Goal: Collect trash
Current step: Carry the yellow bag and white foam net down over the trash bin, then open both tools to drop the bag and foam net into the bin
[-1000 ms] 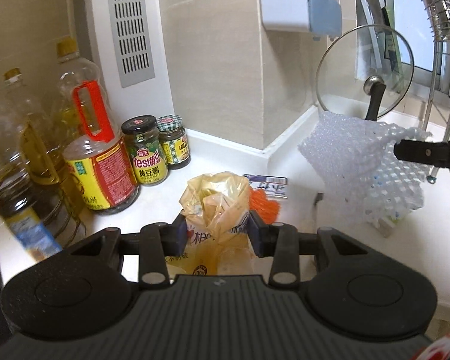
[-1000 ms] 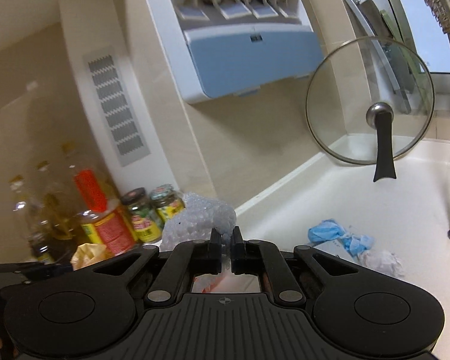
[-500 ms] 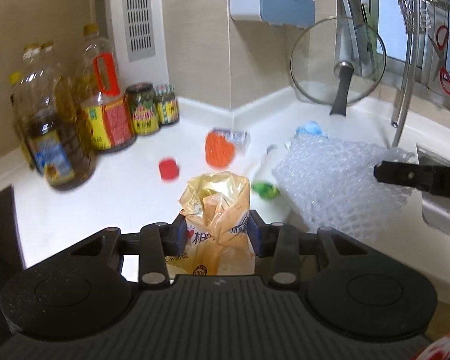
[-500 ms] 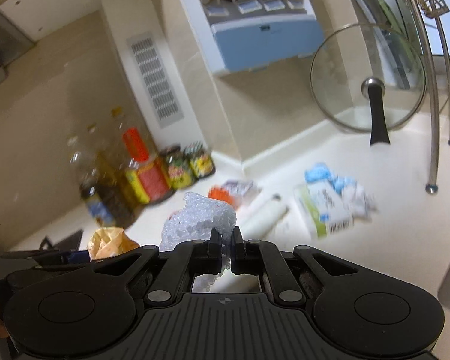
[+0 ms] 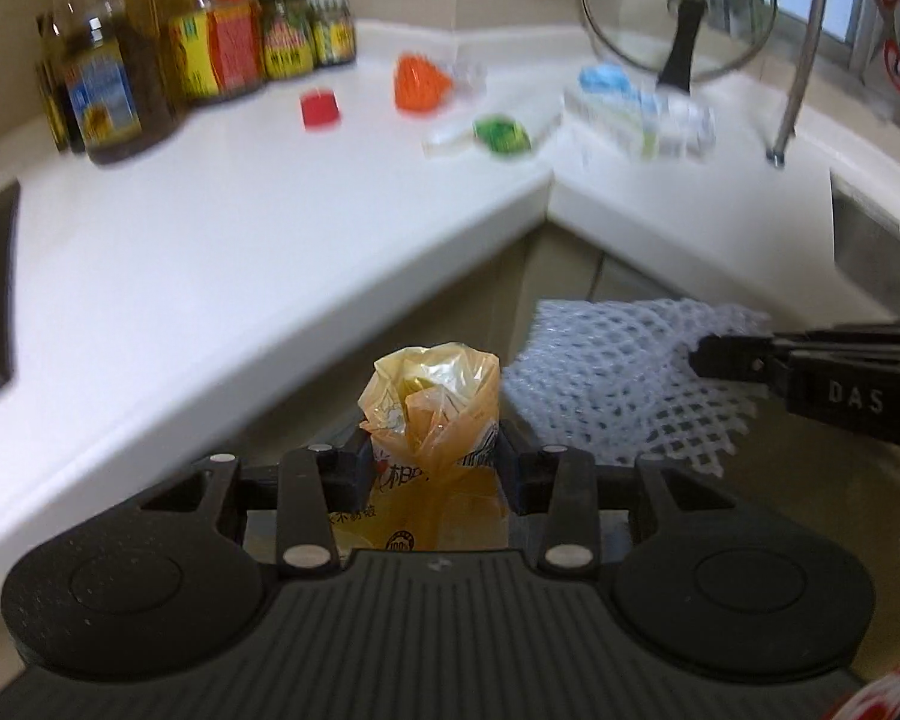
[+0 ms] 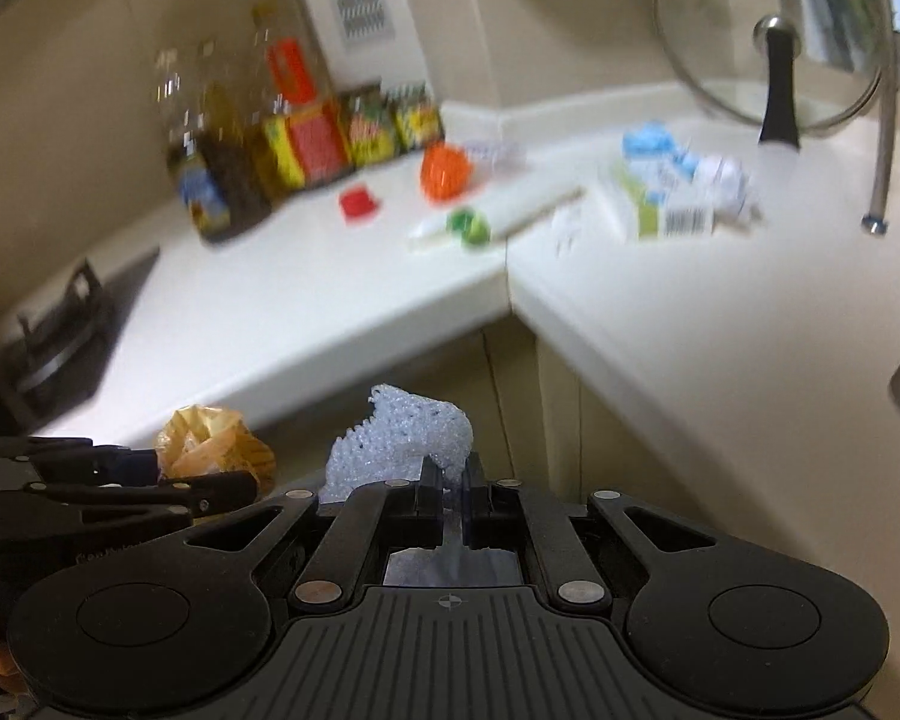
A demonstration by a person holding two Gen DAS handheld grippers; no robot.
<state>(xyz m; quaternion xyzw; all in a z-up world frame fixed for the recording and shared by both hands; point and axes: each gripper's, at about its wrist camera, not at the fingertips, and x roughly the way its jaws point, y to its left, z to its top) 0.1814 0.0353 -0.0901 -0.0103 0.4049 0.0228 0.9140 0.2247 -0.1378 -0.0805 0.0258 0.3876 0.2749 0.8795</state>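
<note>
My left gripper (image 5: 435, 456) is shut on a crumpled yellow plastic bag (image 5: 432, 414), held off the counter in front of the cabinet corner. My right gripper (image 6: 450, 489) is shut on a white foam fruit net (image 6: 402, 438); the net also shows in the left wrist view (image 5: 618, 378), just right of the bag. The yellow bag also shows in the right wrist view (image 6: 210, 441) to the left. On the white counter (image 5: 240, 228) lie an orange net (image 5: 420, 81), a red cap (image 5: 320, 108), a green wrapper (image 5: 501, 132) and a flattened carton (image 5: 642, 117).
Oil bottles (image 5: 114, 78) and jars (image 5: 285, 36) stand at the counter's back left. A glass lid (image 5: 678, 6) leans at the back right beside a metal rack leg (image 5: 801, 66). A sink (image 5: 882, 258) is at the right, a stove (image 6: 54, 336) at the left.
Both grippers have pulled back from the counter and lowered in front of the cabinet, still holding the bag and the foam net. The counter trash now lies farther away.
</note>
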